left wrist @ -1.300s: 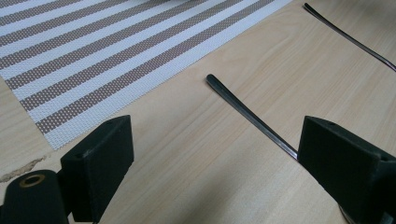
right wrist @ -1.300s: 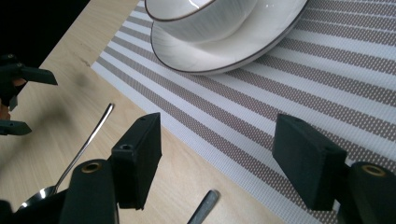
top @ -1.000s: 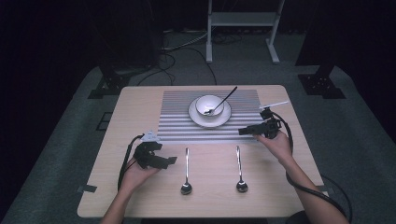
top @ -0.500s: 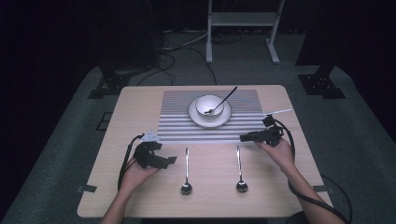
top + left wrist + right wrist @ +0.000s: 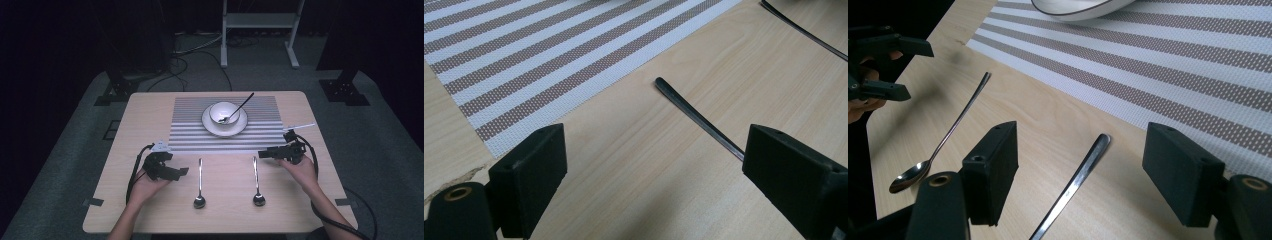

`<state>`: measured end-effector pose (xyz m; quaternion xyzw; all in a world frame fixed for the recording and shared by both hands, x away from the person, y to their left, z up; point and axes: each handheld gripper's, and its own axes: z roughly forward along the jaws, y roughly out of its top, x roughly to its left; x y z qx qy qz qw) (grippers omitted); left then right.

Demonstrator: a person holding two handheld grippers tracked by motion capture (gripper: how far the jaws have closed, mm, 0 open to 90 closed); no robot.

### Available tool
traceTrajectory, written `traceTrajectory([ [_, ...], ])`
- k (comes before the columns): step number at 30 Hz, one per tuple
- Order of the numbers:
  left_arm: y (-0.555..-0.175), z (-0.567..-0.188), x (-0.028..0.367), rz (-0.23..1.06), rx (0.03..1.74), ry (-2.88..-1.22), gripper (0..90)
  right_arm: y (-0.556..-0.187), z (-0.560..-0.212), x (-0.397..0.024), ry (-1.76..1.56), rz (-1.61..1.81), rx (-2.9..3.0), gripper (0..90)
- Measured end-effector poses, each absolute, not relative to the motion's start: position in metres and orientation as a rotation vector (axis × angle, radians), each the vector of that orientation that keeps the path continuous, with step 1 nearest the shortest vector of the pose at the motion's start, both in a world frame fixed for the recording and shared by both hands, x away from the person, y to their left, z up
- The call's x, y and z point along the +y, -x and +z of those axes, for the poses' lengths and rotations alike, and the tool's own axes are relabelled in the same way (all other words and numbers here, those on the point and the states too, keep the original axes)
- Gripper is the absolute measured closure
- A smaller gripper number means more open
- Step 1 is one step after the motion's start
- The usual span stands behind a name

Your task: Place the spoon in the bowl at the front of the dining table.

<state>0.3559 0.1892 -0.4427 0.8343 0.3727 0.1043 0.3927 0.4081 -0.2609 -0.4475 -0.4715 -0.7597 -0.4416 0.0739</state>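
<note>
Spoon (image 5: pixel 239 108) in bowl (image 5: pixel 223 112) on plate (image 5: pixel 224 126)

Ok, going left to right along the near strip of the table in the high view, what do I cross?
Left black two-jaw gripper → left slim silver metal spoon → right slim silver metal spoon → right black two-jaw gripper, whose body lies further right, all on the pale wooden table.

No readable text, labels, brands or numbers are showing in any view. The striped placemat (image 5: pixel 225 125) is carrying only a stripe pattern, no lettering. The bowl (image 5: pixel 224 112), both spoons on the table (image 5: pixel 300 200) and the black jaws in both gripper views are showing no markings or print.
</note>
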Motion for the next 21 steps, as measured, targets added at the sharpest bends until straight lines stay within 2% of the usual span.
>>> traceTrajectory([
  [21, -0.356, -0.443, 0.189, 0.292, 0.951, -2.116, 9.6, -0.376, -0.456, -0.260, 1.387, -1.337, -2.287, 28.4],
])
